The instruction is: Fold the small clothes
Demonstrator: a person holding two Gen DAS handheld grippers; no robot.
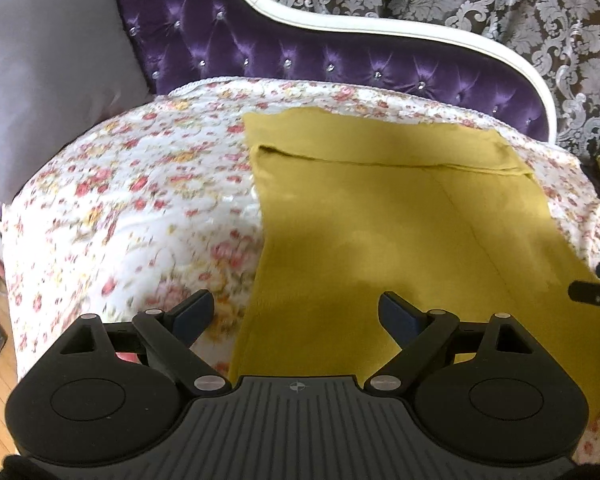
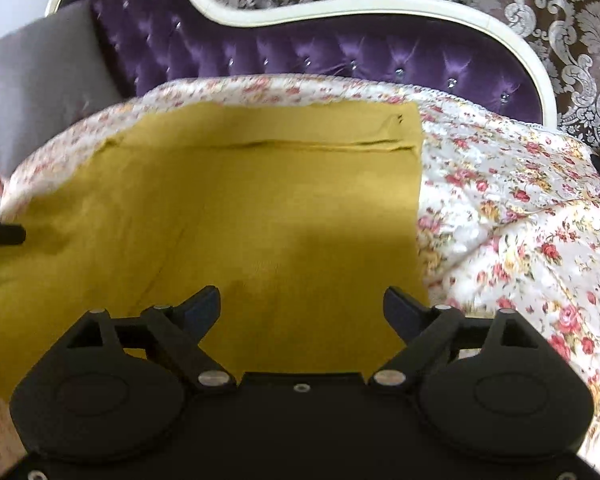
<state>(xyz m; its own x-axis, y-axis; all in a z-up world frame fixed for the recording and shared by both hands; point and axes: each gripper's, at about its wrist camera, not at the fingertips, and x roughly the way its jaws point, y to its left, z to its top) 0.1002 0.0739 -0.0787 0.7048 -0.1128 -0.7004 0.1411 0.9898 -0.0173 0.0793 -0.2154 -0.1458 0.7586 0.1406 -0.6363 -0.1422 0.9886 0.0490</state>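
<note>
Indoors, a mustard-yellow garment (image 1: 400, 216) lies flat on a floral quilt (image 1: 132, 208) covering a purple tufted sofa (image 1: 292, 52), before damask curtains (image 1: 500, 4). Both the left gripper (image 1: 296, 312) and right gripper (image 2: 302, 306) hover spread wide, holding nothing.

No legible text or labels.

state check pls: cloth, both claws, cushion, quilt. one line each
mustard cloth: spread flat on quilt, far edge folded over, not gripped
left claw: open, empty, above cloth's left edge
right claw: open, empty, above cloth near its right edge
grey cushion: propped against purple backrest
floral quilt: covering the seat
</note>
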